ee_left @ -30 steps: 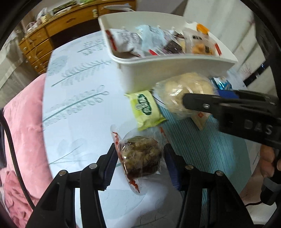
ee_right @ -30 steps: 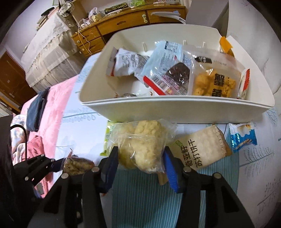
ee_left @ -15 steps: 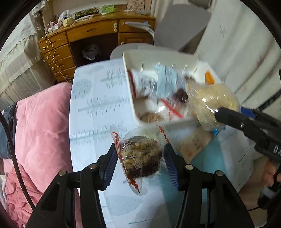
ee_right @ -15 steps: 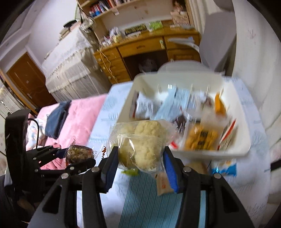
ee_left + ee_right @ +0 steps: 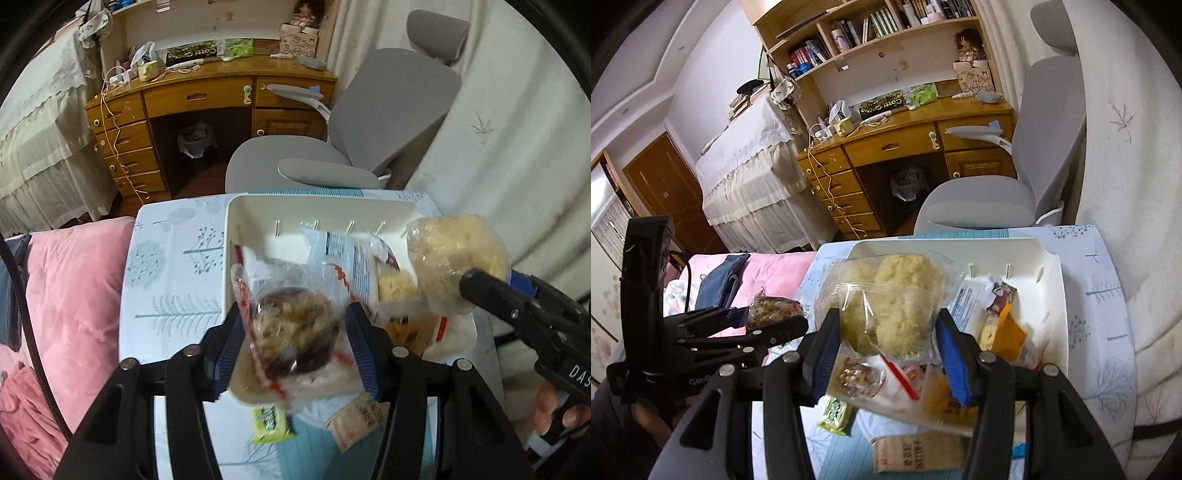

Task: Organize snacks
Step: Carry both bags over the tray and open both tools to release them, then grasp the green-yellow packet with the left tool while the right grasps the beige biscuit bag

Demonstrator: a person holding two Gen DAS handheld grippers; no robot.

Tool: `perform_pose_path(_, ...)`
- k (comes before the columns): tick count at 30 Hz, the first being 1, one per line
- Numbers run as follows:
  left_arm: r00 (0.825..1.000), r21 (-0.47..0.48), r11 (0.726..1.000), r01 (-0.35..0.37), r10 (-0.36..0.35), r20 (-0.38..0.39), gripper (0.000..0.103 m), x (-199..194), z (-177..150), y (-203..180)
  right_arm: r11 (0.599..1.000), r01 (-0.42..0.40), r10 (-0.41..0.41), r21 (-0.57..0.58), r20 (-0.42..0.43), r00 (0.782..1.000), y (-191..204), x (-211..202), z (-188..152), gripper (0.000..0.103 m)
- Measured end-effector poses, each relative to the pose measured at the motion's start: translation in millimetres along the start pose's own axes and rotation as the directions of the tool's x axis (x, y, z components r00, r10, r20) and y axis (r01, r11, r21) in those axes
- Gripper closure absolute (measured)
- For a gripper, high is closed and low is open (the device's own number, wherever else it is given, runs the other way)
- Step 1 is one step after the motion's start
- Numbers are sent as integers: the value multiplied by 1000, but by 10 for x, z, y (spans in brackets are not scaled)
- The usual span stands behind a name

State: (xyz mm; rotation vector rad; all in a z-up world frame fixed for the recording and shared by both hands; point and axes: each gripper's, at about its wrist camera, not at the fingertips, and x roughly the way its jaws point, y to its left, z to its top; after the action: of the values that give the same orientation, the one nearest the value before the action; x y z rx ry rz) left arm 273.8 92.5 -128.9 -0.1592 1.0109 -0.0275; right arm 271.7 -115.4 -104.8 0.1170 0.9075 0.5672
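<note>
Left wrist view: left gripper (image 5: 293,341) has a clear bag of dark nut cake (image 5: 295,332) between its blue pads, over the near left of the white bin (image 5: 240,221). Its jaws have just been opening, and the bag is blurred and looks free of the right pad, so this reads as the release; cannot tell for sure if the left pad touches. Right gripper (image 5: 886,343) holds a clear bag of pale crumbly pastry (image 5: 886,306) above the bin's near side; its jaws have also just been opening, with the bag between the pads and seemingly just touching.

To do it well: keep both bags over the bin, not its near rim, open fully, then pull the claws up and apart so the wrappers don't snag. Drop onto free spots; bin's right half is already packed with packets.

Left on the table (image 5: 166,258), near side of the bin: green packet (image 5: 836,410), cracker pack (image 5: 916,452), blue packet, partly hidden.

Nut cake bag: red-edged film, crinkly, light. Pastry bag: bulky, soft, likely crushes easily.
</note>
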Motion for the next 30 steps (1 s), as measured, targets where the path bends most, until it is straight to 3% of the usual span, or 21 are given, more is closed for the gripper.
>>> perform_pose_path(1,1000,-3,1000,-4,4,1,31,40,33,-37,1000,-4,4,6,-14,1000,-65,37,19,47)
perform_pose_path(3,999,-19,999,-41,41,3,19,83,71,-84,1000,-15,16,20,-43,999,-176,111,44,41)
perform_pose_path(16,991,-111,986,-126,119,-68,19,66,-221,-16,994,30,-18,107,-109,994,-445,60,-114,40)
perform_pose_path(23,992,-36,997,-66,62,-111,19,-11,-501,59,969,115,-94,221,-103,990,-436,-111,-360,40)
perform_pose_path(30,979,35,999,35,-27,-203,19,50,-784,155,883,231,-192,409,-134,972,-417,-226,-791,40)
